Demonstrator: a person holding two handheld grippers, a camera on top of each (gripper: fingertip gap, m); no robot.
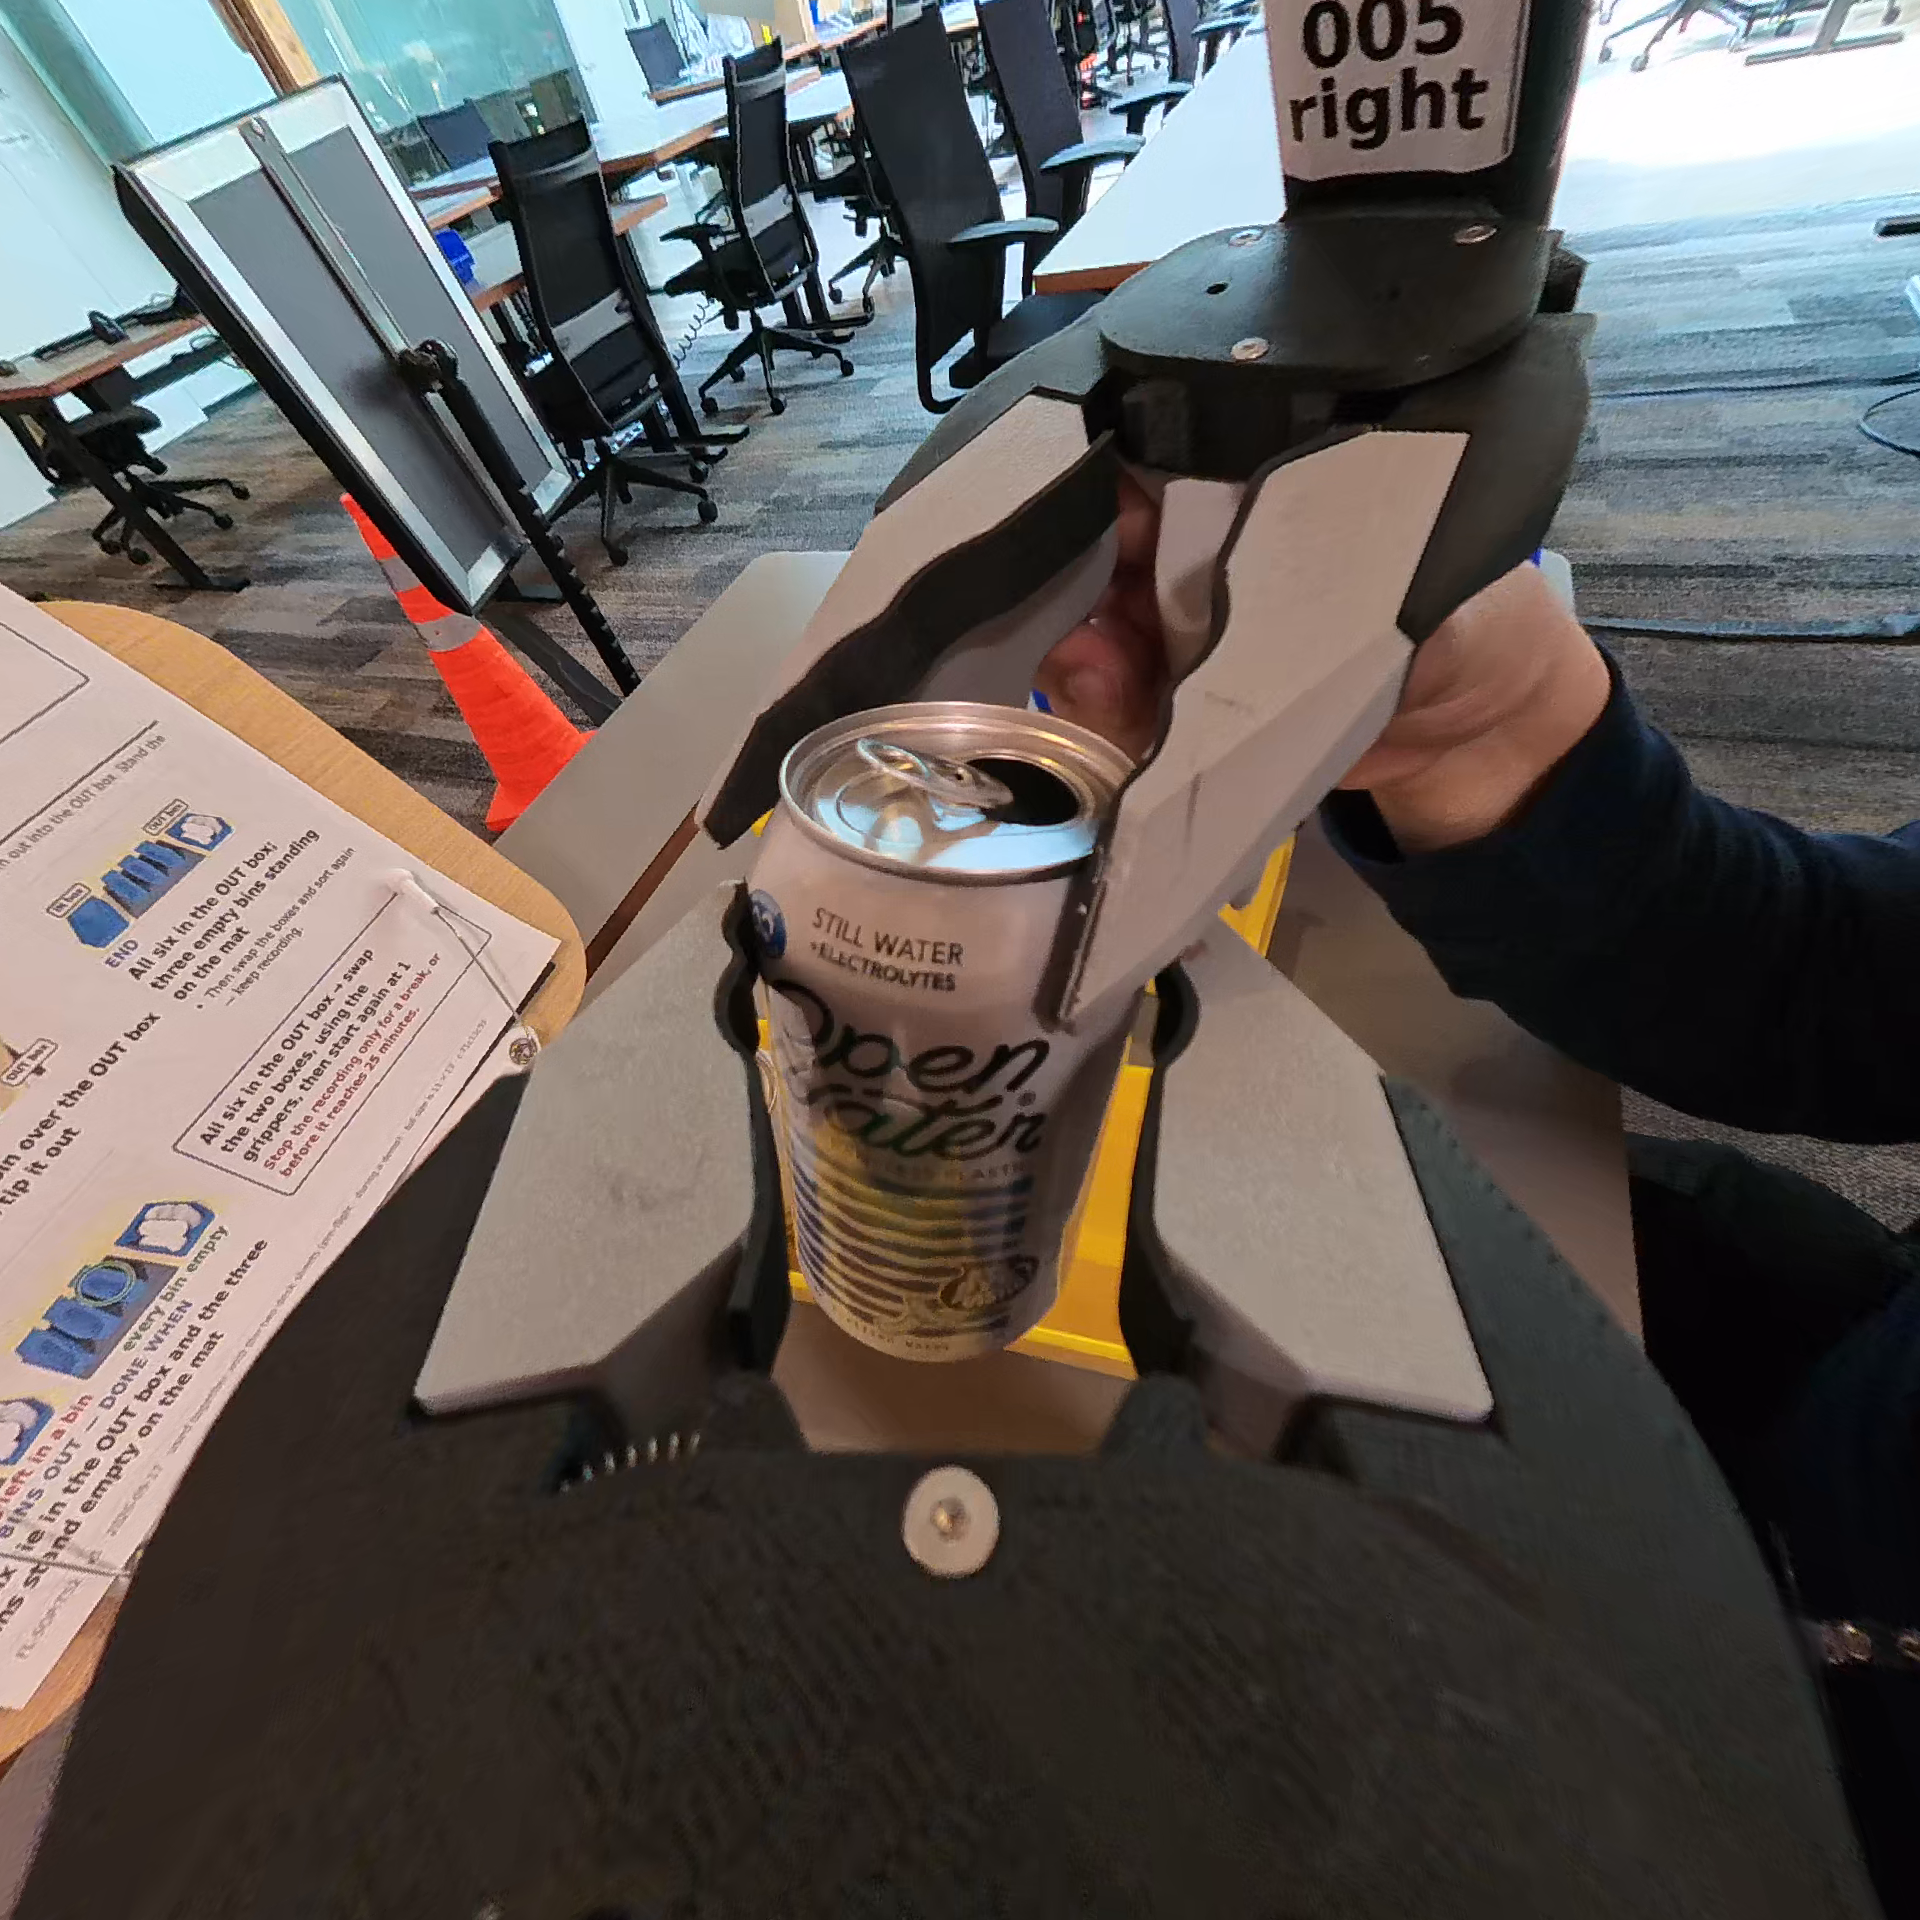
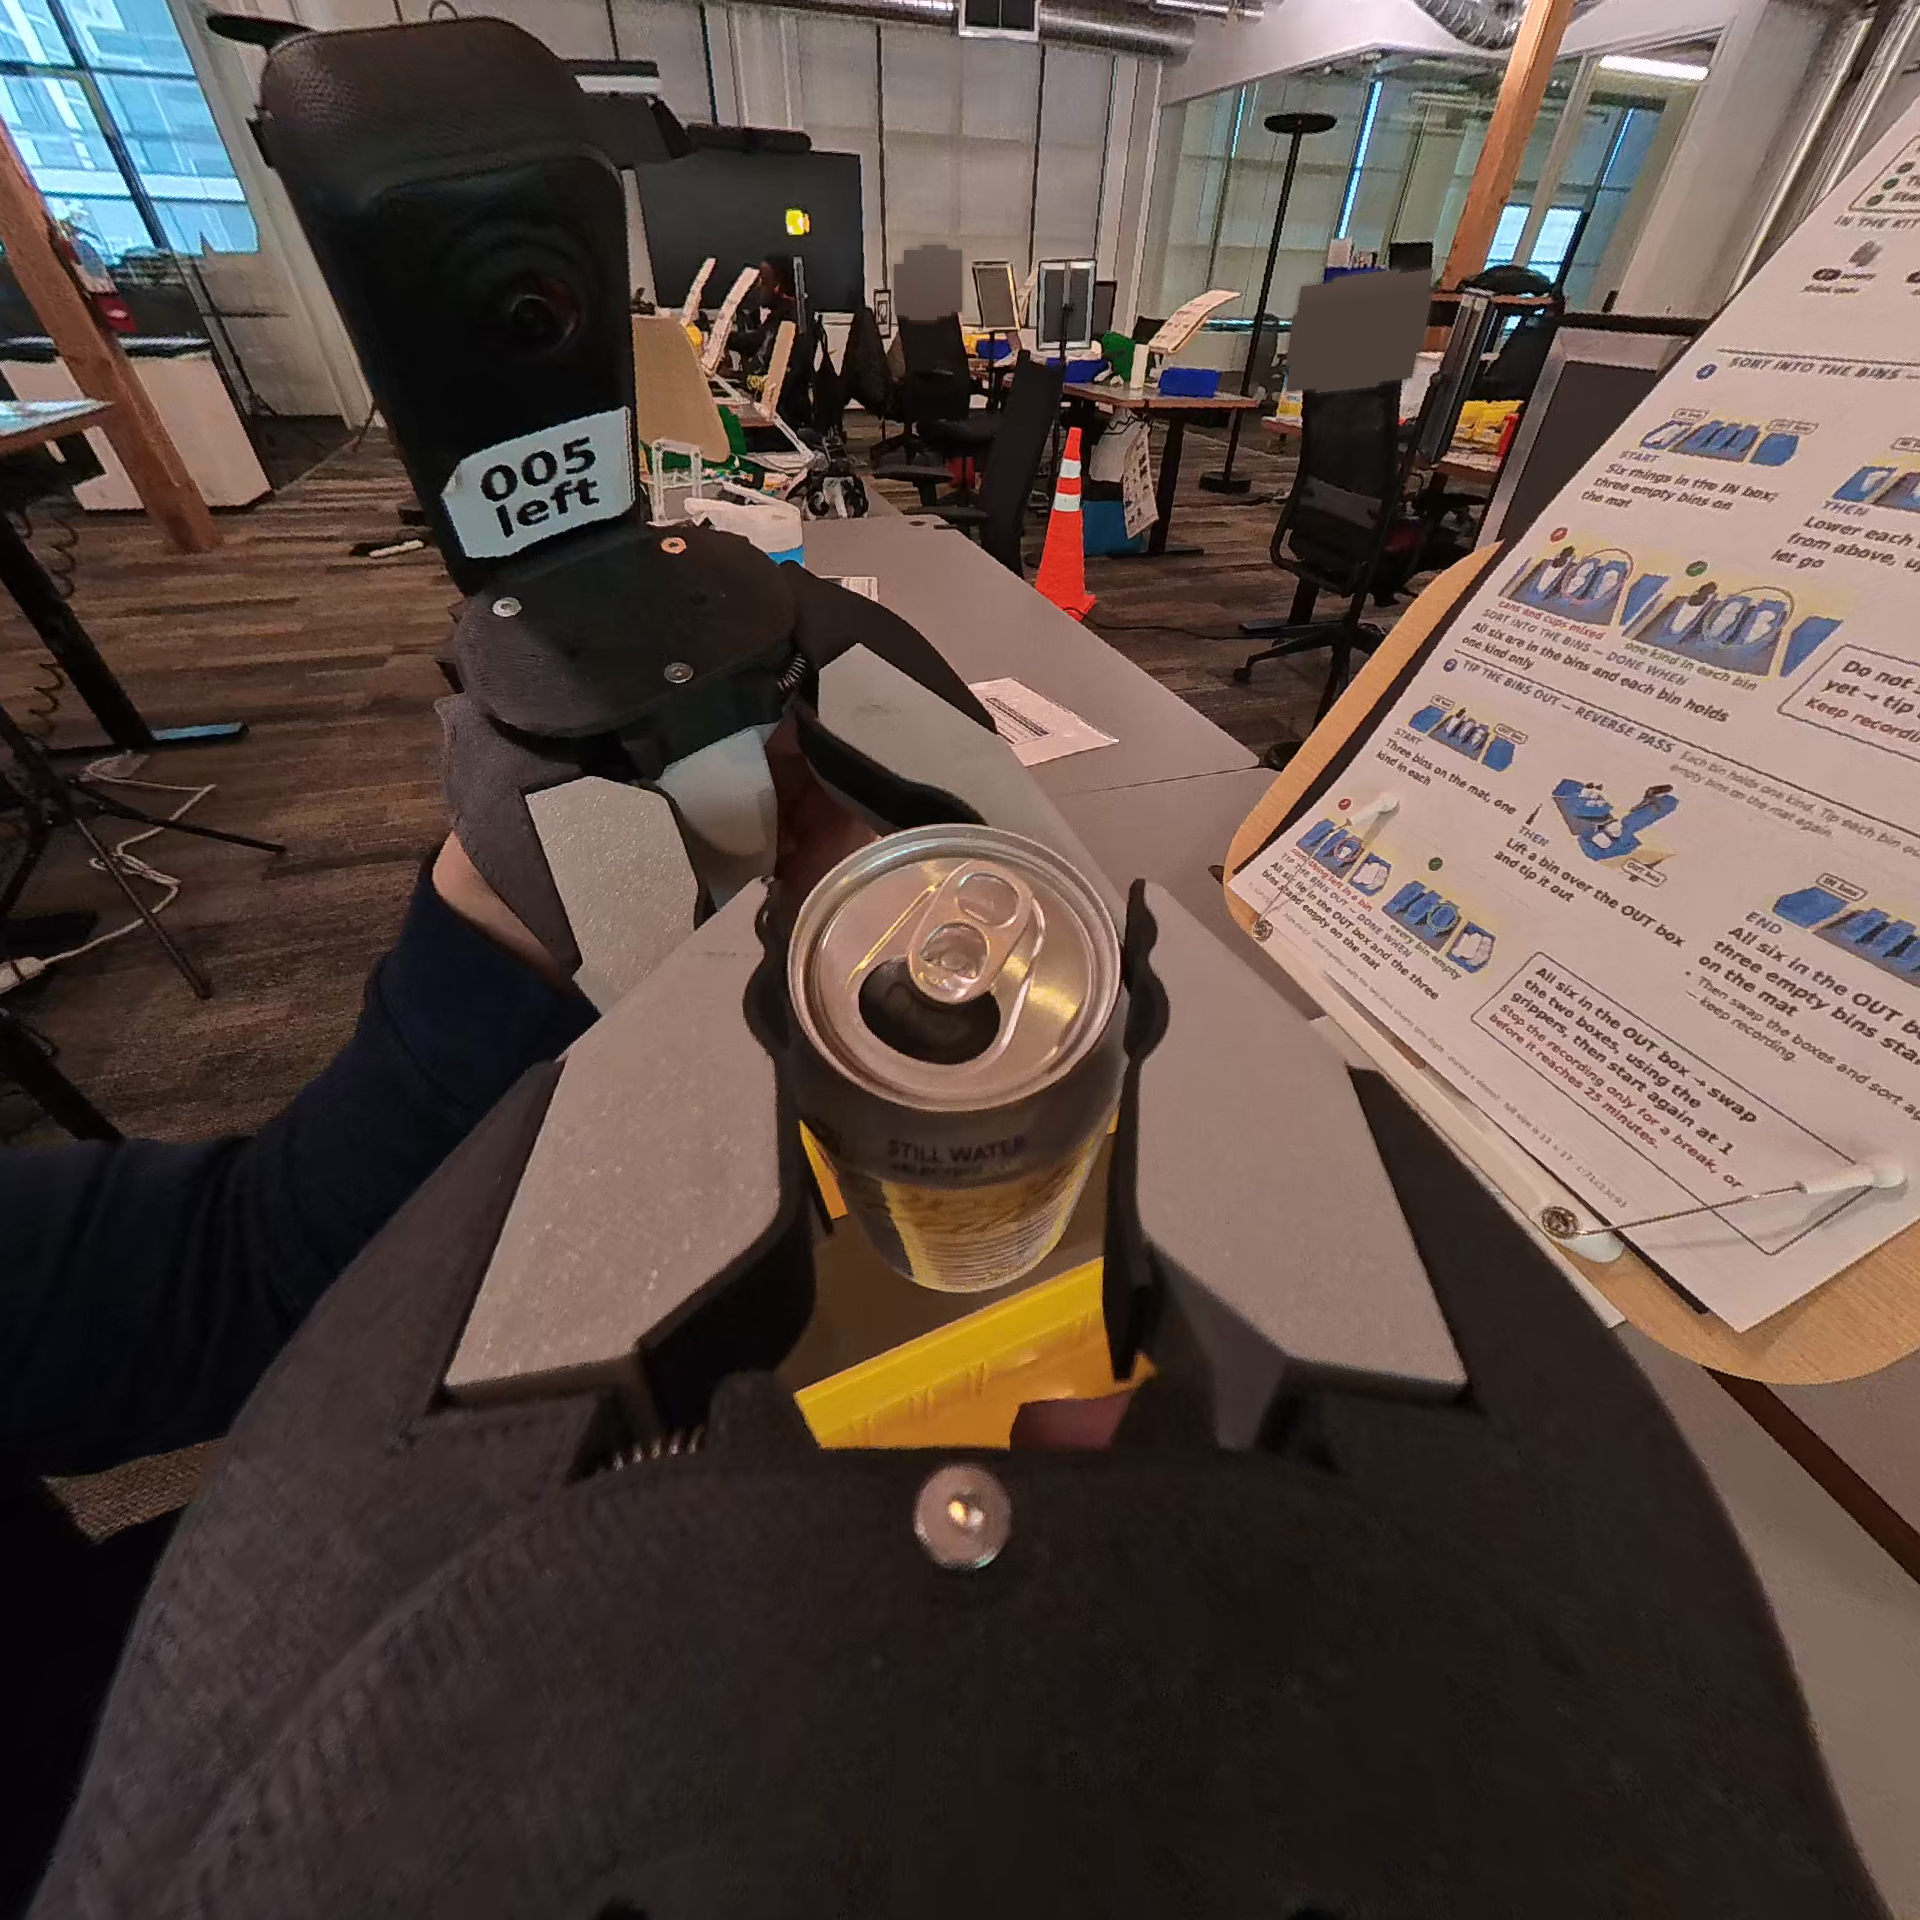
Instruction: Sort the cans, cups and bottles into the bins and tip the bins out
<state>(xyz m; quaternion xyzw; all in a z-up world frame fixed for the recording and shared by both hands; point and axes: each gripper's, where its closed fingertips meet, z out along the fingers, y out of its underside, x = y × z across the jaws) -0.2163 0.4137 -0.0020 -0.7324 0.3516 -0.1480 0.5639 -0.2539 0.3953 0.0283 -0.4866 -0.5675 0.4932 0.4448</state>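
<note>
So the can (image 1: 925, 1039) is up in the air over a yellow bin (image 1: 1101, 1236), open top up; left gripper (image 1: 951, 1122) clamps its body, right gripper (image 2: 951, 1049) pinches it just under the rim; both hold it at once.

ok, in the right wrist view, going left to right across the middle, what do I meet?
Dark sleeve → left gripper → can → orange cone → instruction sheet on its wooden board.
</note>
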